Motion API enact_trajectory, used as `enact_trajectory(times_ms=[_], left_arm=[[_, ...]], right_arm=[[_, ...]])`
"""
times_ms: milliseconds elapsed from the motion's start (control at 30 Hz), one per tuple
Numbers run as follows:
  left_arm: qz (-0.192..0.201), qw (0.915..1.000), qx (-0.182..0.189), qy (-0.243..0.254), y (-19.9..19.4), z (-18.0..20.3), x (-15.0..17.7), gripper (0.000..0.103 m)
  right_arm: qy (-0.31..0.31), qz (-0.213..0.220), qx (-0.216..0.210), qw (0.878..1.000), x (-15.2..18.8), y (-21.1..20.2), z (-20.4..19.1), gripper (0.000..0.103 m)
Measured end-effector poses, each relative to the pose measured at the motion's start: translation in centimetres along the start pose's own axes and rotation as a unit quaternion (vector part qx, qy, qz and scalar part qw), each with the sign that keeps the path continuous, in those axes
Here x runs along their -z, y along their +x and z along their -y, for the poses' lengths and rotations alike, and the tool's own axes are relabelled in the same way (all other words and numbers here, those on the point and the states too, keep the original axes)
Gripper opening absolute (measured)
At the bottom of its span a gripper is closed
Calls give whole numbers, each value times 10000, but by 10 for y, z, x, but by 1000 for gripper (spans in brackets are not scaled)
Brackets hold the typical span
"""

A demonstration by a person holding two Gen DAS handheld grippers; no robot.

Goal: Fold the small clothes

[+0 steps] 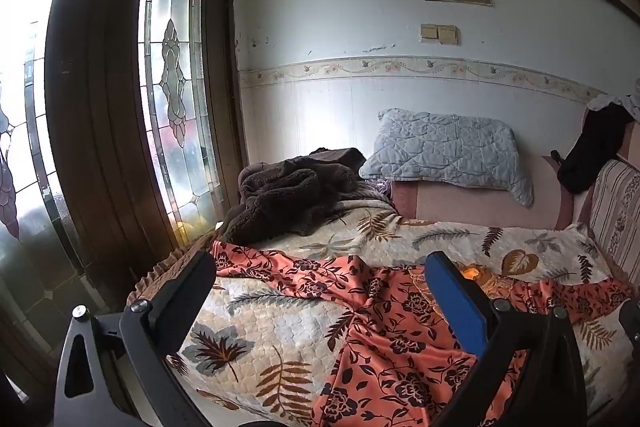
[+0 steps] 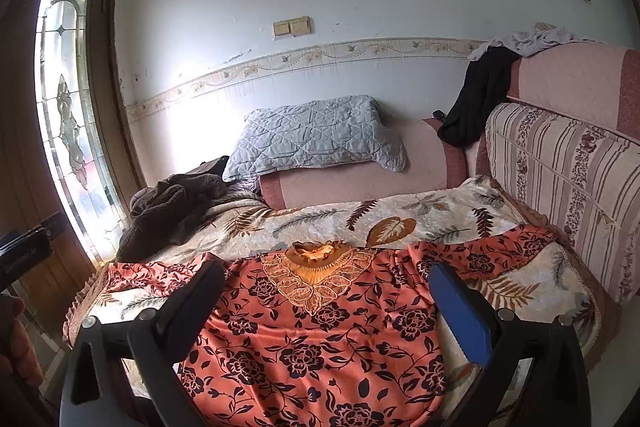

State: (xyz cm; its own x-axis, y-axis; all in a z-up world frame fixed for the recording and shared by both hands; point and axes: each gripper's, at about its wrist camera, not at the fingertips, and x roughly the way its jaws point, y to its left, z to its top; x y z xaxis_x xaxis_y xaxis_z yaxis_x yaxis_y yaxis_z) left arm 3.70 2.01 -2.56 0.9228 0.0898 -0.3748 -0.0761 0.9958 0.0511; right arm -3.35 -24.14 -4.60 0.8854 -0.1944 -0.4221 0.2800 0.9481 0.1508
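The left wrist view looks forward between its own two fingers, tilted a little downward, from low over the near left part of the leaf-patterned bedspread [image 1: 256, 311]; the glass door [image 1: 176, 75] stands close on its left. The right wrist view looks the same way from further right, over the middle of the orange floral top [image 2: 320, 339]; the sofa back [image 2: 560, 171] fills its right side. Both share the top, the grey pillow [image 1: 448, 147] and the rear wall.
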Motion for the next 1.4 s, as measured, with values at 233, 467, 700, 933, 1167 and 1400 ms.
enact_trajectory(times_ms=[233,467,700,933,1167,1400], left_arm=[[-66,9999,-17,79,14,9,0,103],[-105,9999,-13,56,23,13,-2,103],[-40,10000,-13,3,21,11,-3,103],[-28,10000,4,32,20,13,-3,103],[-61,9999,28,115,30,22,-2,103],[-151,9998,11,160,48,30,-2,103]], right_arm=[[-13,-149,0,9999,-3,20,-6,103],[-6,-348,-56,9994,-6,32,-14,103],[51,-287,-117,9995,-9,33,-19,103],[55,-314,-102,9994,-8,34,-19,103],[14,-359,-49,9993,-7,44,-18,103],[-62,-413,16,9991,-6,64,-18,103]])
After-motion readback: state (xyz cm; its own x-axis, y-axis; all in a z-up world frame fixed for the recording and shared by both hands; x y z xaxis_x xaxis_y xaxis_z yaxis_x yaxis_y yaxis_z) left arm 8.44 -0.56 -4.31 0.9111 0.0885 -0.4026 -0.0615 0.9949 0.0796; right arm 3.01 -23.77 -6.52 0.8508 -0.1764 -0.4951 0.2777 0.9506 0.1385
